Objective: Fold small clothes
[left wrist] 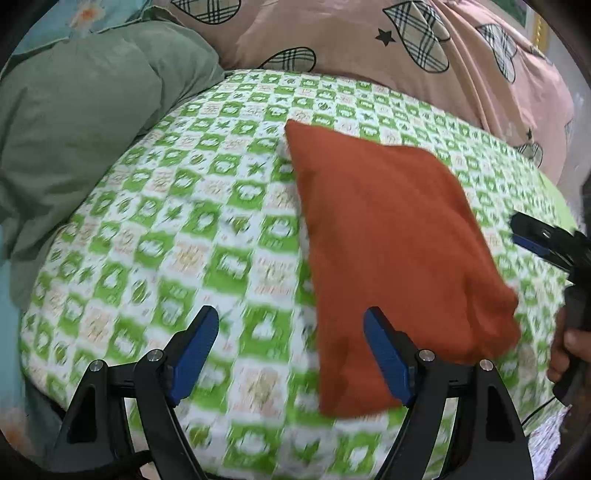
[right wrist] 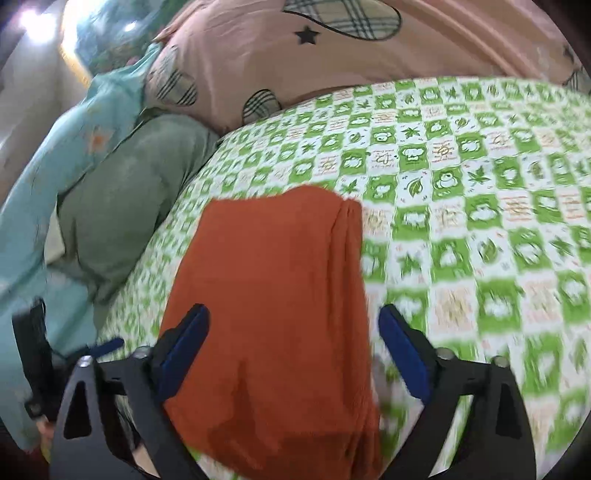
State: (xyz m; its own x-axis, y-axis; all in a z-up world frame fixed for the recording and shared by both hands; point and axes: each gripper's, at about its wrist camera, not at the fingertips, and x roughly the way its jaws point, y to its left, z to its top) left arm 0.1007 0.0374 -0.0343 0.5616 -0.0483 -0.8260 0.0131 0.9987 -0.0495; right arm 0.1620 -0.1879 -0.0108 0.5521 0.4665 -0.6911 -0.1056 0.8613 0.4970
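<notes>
an orange-red cloth (left wrist: 388, 240), folded into a rough rectangle, lies flat on the bed sheet (left wrist: 184, 229), a green-and-white checked print with leaves, frogs, mushrooms and small beige squares that carry writing too blurred to read. in the left wrist view the cloth runs from the middle of the bed toward the lower right, its near edge just ahead of the left gripper (left wrist: 291, 347). that gripper's jaws stand wide apart and hold nothing; the right-hand blue pad overlaps the cloth's near left part in the picture, and whether it touches cannot be told, while the left-hand pad sits over bare sheet. at the right edge of that view the right gripper (left wrist: 532, 240) shows only partly, with a hand (left wrist: 565, 350) on its black handle, just beside the cloth's right side. in the right wrist view the cloth (right wrist: 273, 314) fills the space between the right gripper (right wrist: 295, 339) fingers, which are spread wide on either side of it and clamp nothing; the cloth has a lengthwise crease along its right side. the left gripper (right wrist: 107, 347) peeks in at the lower left there, beside the cloth's left edge. beyond the sheet lie a pink quilt (left wrist: 369, 33) printed with plaid hearts and black stars, a dull green pillow (left wrist: 81, 122), and a pale blue flowered fabric (right wrist: 55, 177) at the left. no brand or label can be read anywhere.
</notes>
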